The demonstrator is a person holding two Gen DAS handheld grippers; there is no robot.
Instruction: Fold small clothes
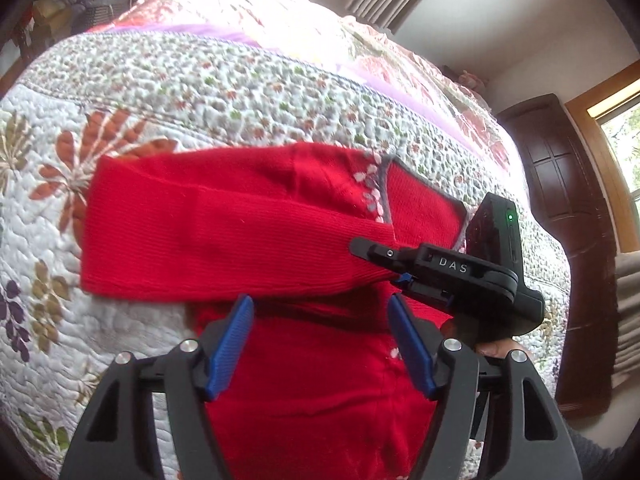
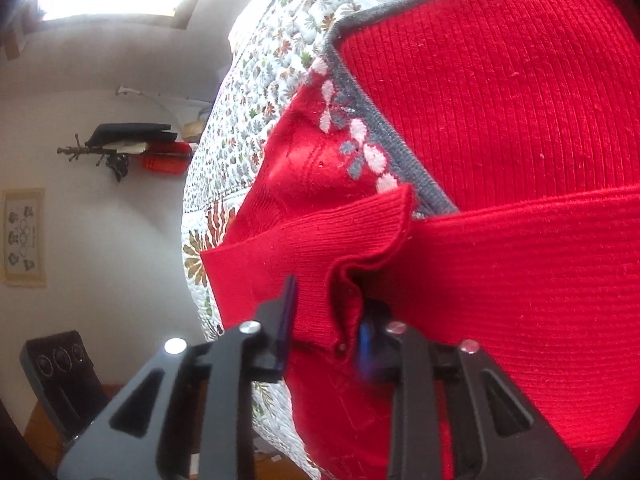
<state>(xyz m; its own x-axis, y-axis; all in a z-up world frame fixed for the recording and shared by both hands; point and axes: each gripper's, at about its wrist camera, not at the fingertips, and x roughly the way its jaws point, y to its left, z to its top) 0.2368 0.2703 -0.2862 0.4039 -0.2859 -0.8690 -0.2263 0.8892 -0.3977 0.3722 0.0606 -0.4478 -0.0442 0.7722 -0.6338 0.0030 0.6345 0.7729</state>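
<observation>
Now the red sweater (image 1: 240, 220) lies on the quilt (image 1: 160, 80) of the bed, one sleeve (image 1: 180, 236) folded across its body. Left claw (image 1: 320, 344) hovers above the body, blue pads (image 1: 230, 348) apart and empty. Right claw (image 2: 326, 332) is clamped on the sleeve's cuff (image 2: 320, 240) by the grey-trimmed neckline (image 2: 384, 132).

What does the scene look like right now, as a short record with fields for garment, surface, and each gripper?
garment: red ribbed knit sweater with grey trim and white flower embroidery, one sleeve laid across the body
surface: floral quilted bedspread
left gripper: open, above the sweater body, holding nothing
right gripper: closing on the red sleeve cuff; cuff fabric sits between its fingers
</observation>
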